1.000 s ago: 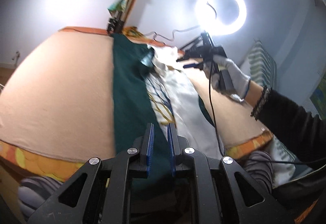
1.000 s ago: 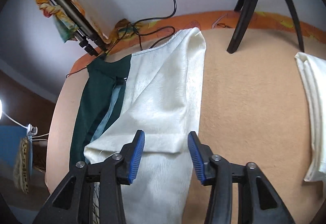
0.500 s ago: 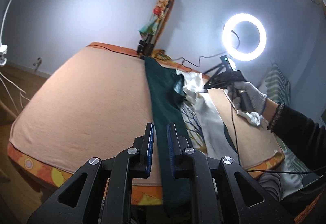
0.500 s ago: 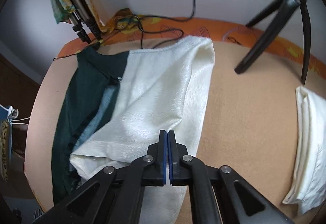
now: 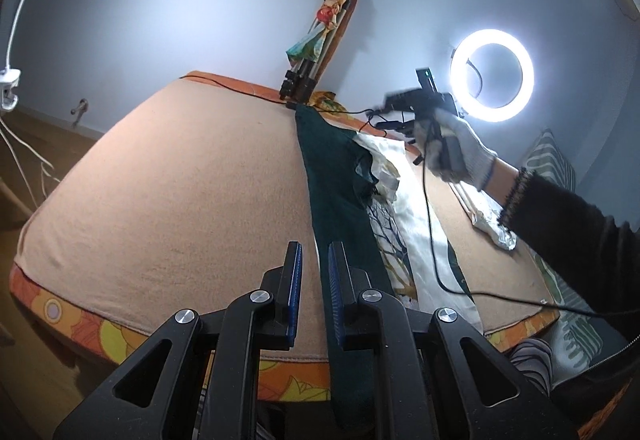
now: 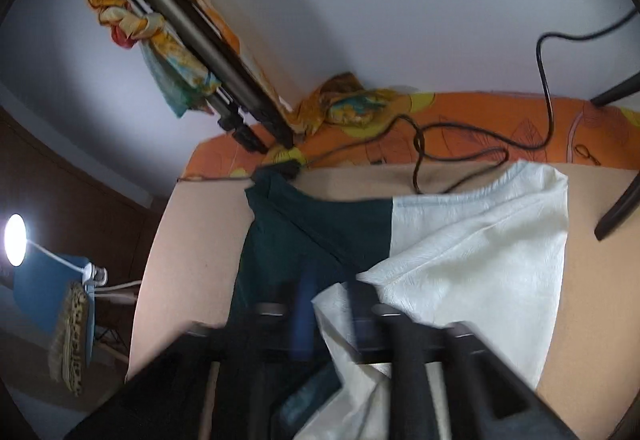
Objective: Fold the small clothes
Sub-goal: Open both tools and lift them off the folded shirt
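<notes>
A long garment, dark green (image 5: 340,200) on one side and cream white (image 5: 420,224) with a tree print on the other, lies along the tan table cover (image 5: 180,200). My left gripper (image 5: 314,280) is near the table's front edge with its jaws a narrow gap apart; the green edge (image 5: 348,320) passes by the right finger and hangs over the front. My right gripper (image 6: 326,304) is blurred by motion; the cream fabric (image 6: 460,280) rises between its fingers. In the left view the gloved hand (image 5: 452,148) holds that gripper raised over the far end.
A folded tripod wrapped in a colourful scarf (image 5: 316,60) leans on the wall at the back. A ring light (image 5: 492,74) and its black stand legs (image 6: 616,208) stand at the right. Cables (image 6: 440,156) cross the back edge. A folded white cloth (image 5: 492,228) lies at the right.
My right gripper shut on the cream fabric and lifted it, swinging left over the green part. My left gripper drew back and up from the green edge toward the table's front.
</notes>
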A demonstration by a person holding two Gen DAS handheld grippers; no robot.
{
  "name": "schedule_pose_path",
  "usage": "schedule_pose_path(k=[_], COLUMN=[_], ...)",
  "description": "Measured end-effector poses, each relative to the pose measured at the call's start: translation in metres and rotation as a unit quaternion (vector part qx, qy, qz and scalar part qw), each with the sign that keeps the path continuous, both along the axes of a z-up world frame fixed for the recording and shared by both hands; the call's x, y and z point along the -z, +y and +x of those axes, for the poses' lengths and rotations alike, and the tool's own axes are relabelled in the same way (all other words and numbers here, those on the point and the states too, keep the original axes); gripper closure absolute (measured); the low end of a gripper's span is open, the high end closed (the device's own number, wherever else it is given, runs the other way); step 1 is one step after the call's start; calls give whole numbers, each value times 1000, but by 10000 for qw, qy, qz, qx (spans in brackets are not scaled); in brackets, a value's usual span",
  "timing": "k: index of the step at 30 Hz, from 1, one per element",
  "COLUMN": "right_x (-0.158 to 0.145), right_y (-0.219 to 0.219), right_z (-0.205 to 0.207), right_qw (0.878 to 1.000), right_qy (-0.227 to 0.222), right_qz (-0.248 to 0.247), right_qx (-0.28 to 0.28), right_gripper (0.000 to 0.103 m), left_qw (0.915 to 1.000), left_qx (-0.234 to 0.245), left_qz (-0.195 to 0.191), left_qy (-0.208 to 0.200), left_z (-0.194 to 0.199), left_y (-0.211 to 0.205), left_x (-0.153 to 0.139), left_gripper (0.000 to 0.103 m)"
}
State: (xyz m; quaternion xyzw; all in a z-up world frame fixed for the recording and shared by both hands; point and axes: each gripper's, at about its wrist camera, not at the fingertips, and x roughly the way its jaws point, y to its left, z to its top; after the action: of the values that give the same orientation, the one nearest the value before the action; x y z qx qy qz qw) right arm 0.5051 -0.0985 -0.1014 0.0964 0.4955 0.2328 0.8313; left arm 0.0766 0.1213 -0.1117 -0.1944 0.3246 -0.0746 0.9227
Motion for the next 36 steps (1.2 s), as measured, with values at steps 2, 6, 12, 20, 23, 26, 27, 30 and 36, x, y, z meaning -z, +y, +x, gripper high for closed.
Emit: schedule_pose_path(k=[2,6,12,20,23,26,27,30,36], right_x=[-9,-27,-58,-75,-61,-40,-31,-4,40], right_y=[-3,-27,-69,-119,-137,-151,-154,-161,-181], right_z=[-6,-28,-70,-156,-201,-250,-266,-313,-381], right_qw=[9999,9997,9984,9980,9981,9964,9953,9914,9936], right_qy=[-123,-235,-538,-622,-497,-433,-389,-295,331], right_qz=[64,71,135,-59,-261,-549,-693,-972,-818], right_qx=[-43,-49,93,-42,-246,-477,-560,-822,-702], right_gripper=[50,51,51,51,51,51,51,51,58], left_qw=[10000,10000,9998,9971,9918,9891,9881,9853,9868], left_qx=[31,53,-138,-95,85,258,329,634,922], left_qz=[9,62,123,754,1265,1400,1429,1412,317], left_qy=[-25,21,28,63,160,377,458,727,1294], left_z=[-3,-6,-18,-40,-45,-49,-49,-46,-34], left_y=[-2,0,20,26,18,16,14,8,-15], left_x=[0,-3,-31,-67,-76,-79,-77,-67,-9], left_gripper=[91,91,87,45,45,45,45,45,45])
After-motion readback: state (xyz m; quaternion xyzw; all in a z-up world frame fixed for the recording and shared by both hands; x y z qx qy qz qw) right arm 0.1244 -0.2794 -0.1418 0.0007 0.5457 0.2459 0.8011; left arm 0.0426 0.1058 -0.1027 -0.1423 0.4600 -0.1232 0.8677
